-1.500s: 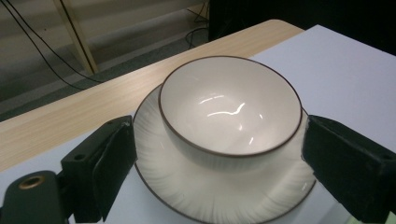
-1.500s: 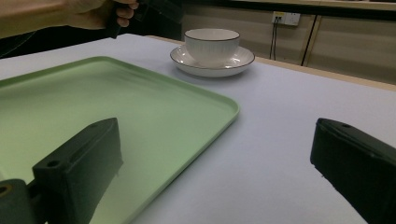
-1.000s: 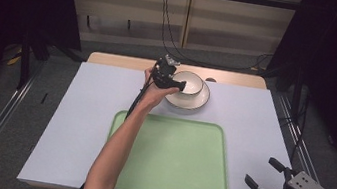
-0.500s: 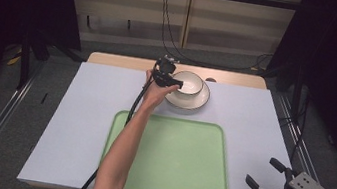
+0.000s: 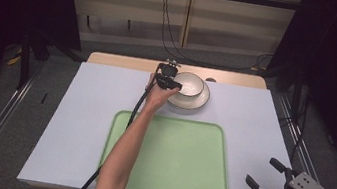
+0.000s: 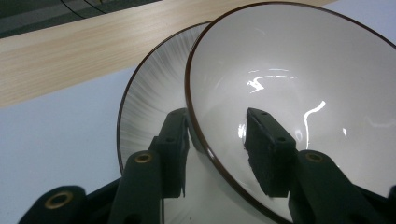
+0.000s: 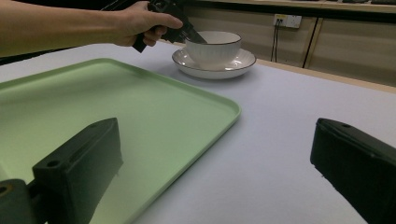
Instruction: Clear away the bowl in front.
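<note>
Since the earlier frames our left gripper has crept a little farther right, so its jaws now straddle the near-left rim of the bowl, while our right gripper has hardly moved and waits off the near right corner of the tray.

We see in the left gripper view that one jaw sits inside the bowl against its glossy wall and the other sits outside, between the bowl and the saucer beneath it. A narrow gap remains, so we judge the jaws are closing on the rim but do not yet grip it firmly. Our right jaws stand wide apart and hold nothing.

Our worry is the glaze: a pinch on one edge of a smooth, sloping wall may slip, or the bowl may tilt as we lift and knock the saucer. If the outer jaw catches the saucer too, both could drag across the bench toward its far edge, which lies close behind them.

Bowl and saucer sit at the far middle of the bench, the bowl upright on the saucer; we see nothing in it. Nearer us, the green tray is also bare.
</note>
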The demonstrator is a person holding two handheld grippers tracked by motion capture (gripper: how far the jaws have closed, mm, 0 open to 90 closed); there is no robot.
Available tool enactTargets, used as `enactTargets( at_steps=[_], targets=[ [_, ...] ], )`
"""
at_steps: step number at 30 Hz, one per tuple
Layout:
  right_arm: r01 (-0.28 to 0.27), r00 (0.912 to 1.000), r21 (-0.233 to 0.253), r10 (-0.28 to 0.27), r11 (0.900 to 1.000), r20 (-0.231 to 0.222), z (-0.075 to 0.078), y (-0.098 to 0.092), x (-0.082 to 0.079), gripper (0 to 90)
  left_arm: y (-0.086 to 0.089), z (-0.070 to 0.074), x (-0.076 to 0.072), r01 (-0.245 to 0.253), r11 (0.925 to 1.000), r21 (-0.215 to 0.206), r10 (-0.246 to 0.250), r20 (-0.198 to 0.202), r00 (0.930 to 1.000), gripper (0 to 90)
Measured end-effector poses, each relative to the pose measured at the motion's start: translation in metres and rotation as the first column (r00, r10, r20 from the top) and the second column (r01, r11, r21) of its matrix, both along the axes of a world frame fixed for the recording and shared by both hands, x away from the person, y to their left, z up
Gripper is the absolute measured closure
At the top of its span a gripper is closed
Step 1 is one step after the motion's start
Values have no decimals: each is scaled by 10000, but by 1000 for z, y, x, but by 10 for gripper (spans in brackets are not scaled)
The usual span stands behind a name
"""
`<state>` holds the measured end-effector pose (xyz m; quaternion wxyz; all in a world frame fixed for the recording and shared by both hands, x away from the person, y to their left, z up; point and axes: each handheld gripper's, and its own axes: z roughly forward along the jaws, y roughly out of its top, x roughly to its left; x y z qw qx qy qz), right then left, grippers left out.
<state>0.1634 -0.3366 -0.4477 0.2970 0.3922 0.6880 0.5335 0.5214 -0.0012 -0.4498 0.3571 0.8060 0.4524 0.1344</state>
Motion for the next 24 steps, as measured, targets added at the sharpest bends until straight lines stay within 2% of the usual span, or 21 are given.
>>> enactTargets(
  at_steps=[1, 3, 5, 6, 8, 14, 16, 17, 18, 24],
  targets=[
    [28, 10000, -12, -28, 10000, -31, 0, 0, 0, 16, 0, 0, 0, -102, 9999, 114, 102, 28, 9999, 609],
    [31, 10000, -35, -31, 10000, -30, 0, 0, 0, 16, 0, -1, 0, -100, 9999, -32, 100, 17, 9999, 643],
    [49, 10000, -52, -50, 10000, -33, 0, 0, 0, 16, 0, -1, 1, -96, 10000, 11, 96, -39, 9999, 652],
    [35, 10000, -52, -35, 10000, -5, 0, 0, 0, 16, 0, -1, 1, -106, 9999, -116, 105, -125, 9999, 669],
    [10, 10000, -50, -10, 10000, -22, 0, 0, 0, 16, 1, -2, 1, -85, 9999, -89, 83, -160, 9998, 713],
    [-16, 10000, -38, 16, 10000, -12, 0, -1, 0, 16, -3, -5, -2, -310, 9994, -119, 306, -336, 9990, 722],
    [0, 10000, -14, 0, 10000, -9, 0, 0, 0, 16, -2, -5, -1, -282, 9993, -257, 271, -409, 9988, 797],
    [0, 10000, -14, 0, 10000, -9, 0, 0, 0, 16, -2, -5, -1, -260, 9992, -300, 248, -426, 9988, 797],
    [-39, 10000, -16, 39, 10000, -50, 0, -1, 0, 16, -2, -6, 0, -234, 9983, -530, 207, -514, 9985, 806],
    [-32, 10000, 9, 32, 10000, -27, 0, 0, 0, 16, -1, -6, 0, -367, 9969, -693, 326, -598, 9977, 814]
  ],
)
